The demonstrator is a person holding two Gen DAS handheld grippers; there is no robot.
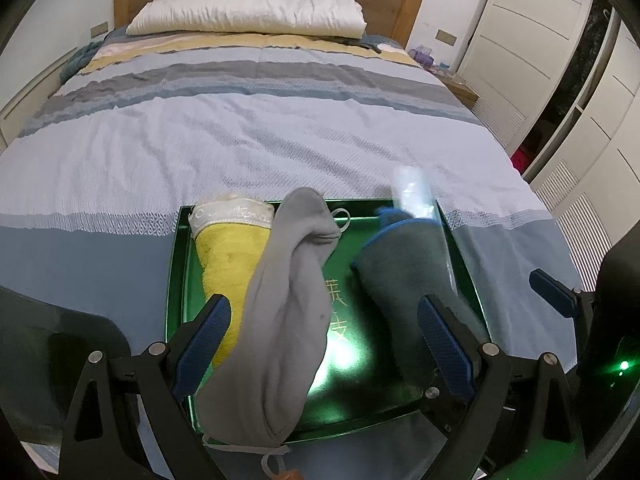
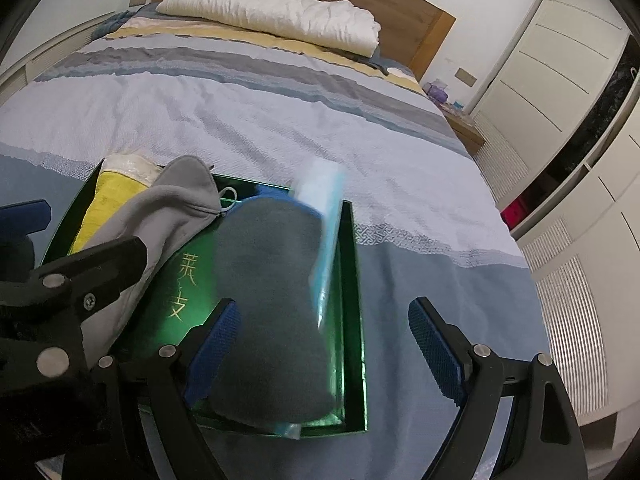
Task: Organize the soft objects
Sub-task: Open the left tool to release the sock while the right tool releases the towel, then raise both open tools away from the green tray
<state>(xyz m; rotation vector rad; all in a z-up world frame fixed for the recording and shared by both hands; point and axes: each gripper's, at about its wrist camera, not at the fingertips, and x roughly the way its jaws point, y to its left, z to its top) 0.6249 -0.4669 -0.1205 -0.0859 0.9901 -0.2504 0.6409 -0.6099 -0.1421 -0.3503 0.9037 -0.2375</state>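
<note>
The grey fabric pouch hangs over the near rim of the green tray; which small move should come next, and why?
Probably tuck the grey fabric pouch inside the glossy green tray with the open left fingers: its drawstring end overhangs the near rim.

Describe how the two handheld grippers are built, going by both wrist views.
The left gripper and the right gripper look alike: black angular frames with triangular cut-outs and silver round pivot bolts, each carrying two flat fingers faced with blue, finely cross-hatched pads. A small green light glows on the black body at the left view's edge.
</note>
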